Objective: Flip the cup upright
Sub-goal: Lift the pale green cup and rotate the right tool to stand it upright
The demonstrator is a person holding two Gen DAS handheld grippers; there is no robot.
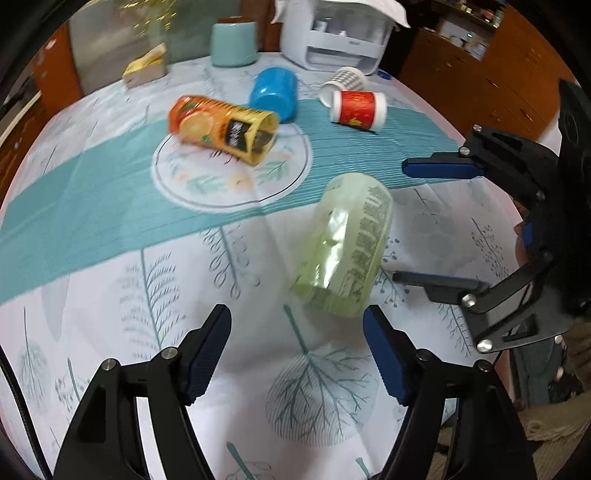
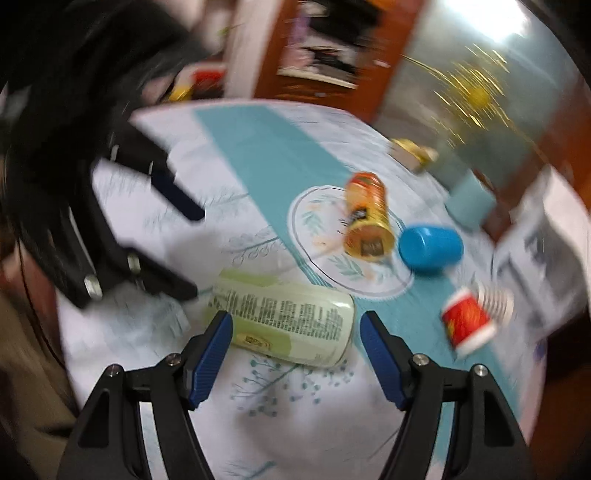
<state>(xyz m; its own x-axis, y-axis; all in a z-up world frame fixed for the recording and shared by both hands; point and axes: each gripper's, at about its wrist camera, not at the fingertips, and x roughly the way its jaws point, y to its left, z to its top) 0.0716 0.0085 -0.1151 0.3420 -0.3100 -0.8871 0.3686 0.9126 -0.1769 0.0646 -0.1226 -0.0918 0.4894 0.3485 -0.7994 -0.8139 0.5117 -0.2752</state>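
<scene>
A pale green cup [image 1: 341,245] lies on its side on the patterned tablecloth [image 1: 110,295], just beyond my left gripper [image 1: 297,328], which is open and empty. My right gripper [image 1: 402,221] shows at the right of the left wrist view, open, with the cup's side just before its fingertips. In the right wrist view the green cup [image 2: 284,319] lies crosswise just beyond my open right gripper [image 2: 295,332]. The left gripper [image 2: 197,254] shows at the left there, open. The right wrist view is blurred.
Other cups lie on their sides further back: an orange cup [image 1: 221,127] on a round mat, a blue cup [image 1: 275,94], a red and white cup [image 1: 358,109] and a striped cup [image 1: 343,81]. A teal container [image 1: 234,42] and a white appliance [image 1: 336,33] stand at the far edge.
</scene>
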